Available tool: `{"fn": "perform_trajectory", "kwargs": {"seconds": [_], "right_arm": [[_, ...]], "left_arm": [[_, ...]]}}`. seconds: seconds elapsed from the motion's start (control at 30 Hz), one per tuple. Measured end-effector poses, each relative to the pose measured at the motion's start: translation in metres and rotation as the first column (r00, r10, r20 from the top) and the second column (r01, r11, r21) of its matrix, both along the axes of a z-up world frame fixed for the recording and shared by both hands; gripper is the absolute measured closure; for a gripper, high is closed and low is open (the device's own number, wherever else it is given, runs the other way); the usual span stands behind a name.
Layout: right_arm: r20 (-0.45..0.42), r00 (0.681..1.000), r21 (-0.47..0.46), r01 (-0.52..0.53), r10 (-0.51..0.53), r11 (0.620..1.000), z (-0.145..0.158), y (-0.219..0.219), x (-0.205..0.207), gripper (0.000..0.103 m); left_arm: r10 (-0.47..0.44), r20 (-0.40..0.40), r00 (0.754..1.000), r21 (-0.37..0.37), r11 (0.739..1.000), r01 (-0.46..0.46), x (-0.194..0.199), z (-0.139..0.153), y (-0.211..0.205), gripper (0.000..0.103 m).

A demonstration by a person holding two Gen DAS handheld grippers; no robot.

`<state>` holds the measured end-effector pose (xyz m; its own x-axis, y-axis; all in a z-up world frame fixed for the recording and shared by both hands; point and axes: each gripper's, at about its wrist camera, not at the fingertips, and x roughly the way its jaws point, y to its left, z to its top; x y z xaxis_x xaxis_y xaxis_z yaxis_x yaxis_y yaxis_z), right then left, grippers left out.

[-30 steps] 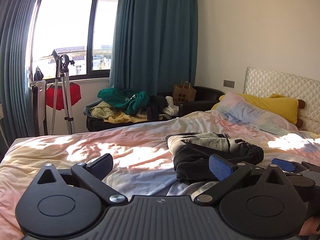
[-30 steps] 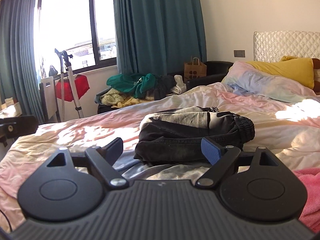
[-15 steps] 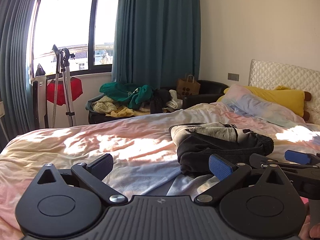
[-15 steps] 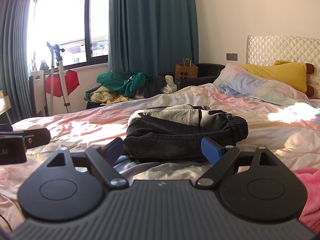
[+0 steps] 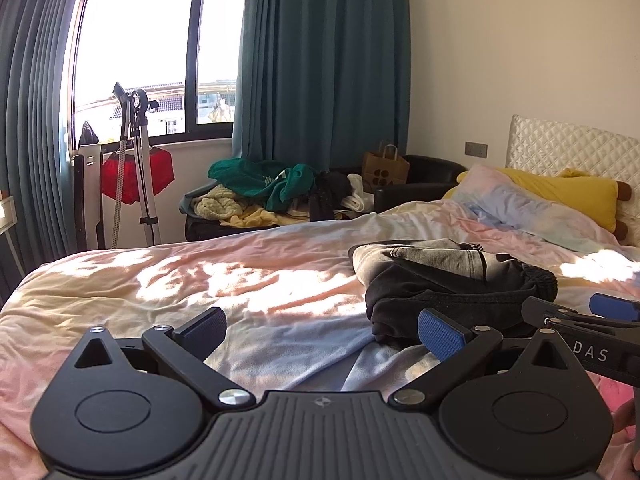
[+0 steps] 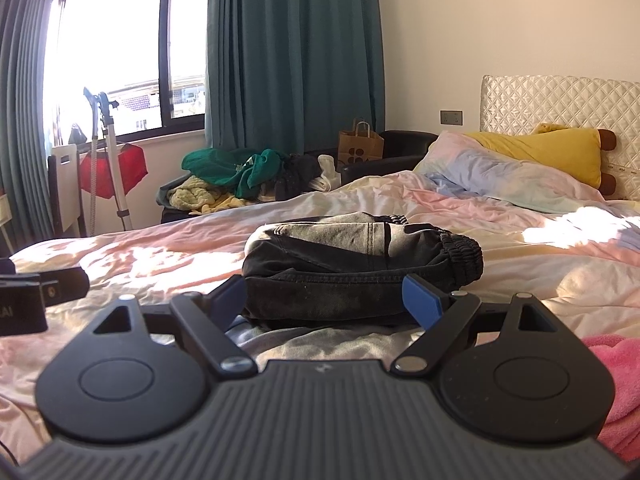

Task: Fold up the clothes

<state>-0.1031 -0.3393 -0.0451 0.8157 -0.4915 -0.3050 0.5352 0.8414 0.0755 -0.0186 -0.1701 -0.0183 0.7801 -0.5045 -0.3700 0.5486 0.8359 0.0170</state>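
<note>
Both of your grippers are empty right now. Your right gripper [image 6: 323, 300] has its fingers spread wide and sits low over the bed [image 6: 540, 264], with the folded dark trousers [image 6: 360, 268] straight ahead at 12 o'clock, just beyond the blue pads. The bundle looks nearly as wide as that opening, which probably explains why you hold the fingers so far apart: squared up like this, you could take the near edge or slide the whole stack.

Your left gripper [image 5: 322, 326] is just as wide and clamps nothing. From its camera the trousers lie at about 2 o'clock, resting on the pastel duvet near the middle of the bed, with the elastic waistband turned toward the pillow [image 5: 528, 208] end. Your right gripper shows in that view at 3 o'clock, close beside the bundle.

The trousers already look doubled over into a compact block, so I judge this garment to be near finished, needing at most a tidy or a move aside. A pink cloth [image 6: 616, 376] lies at 4 o'clock of the right camera, touching the bed and close to your gripper; it may be the next piece. More clothes are heaped on the black sofa [image 5: 424, 184] at 12 o'clock, well apart from the bed work.
</note>
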Motion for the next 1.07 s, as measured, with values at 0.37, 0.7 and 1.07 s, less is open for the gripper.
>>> {"fn": "perform_trajectory", "kwargs": {"seconds": [0.37, 0.7, 1.07], "right_arm": [[-0.018, 1.0, 0.011, 0.008, -0.007, 1.0, -0.0018, -0.0023, 0.0029, 0.017], [-0.031, 0.999, 0.017, 0.018, -0.017, 1.0, -0.003, -0.0025, 0.0048, 0.017], [-0.045, 0.999, 0.024, 0.024, -0.023, 0.999, -0.0044, -0.0043, 0.007, 0.017]], "left_arm": [[0.012, -0.01, 1.0, 0.013, 1.0, -0.012, 0.0025, -0.0031, -0.0002, 0.0], [0.026, -0.011, 1.0, 0.047, 0.999, -0.025, 0.0015, -0.0072, -0.0034, 0.0], [0.03, -0.016, 0.999, 0.046, 0.998, -0.029, 0.0008, -0.0052, -0.0013, 0.0]]}}
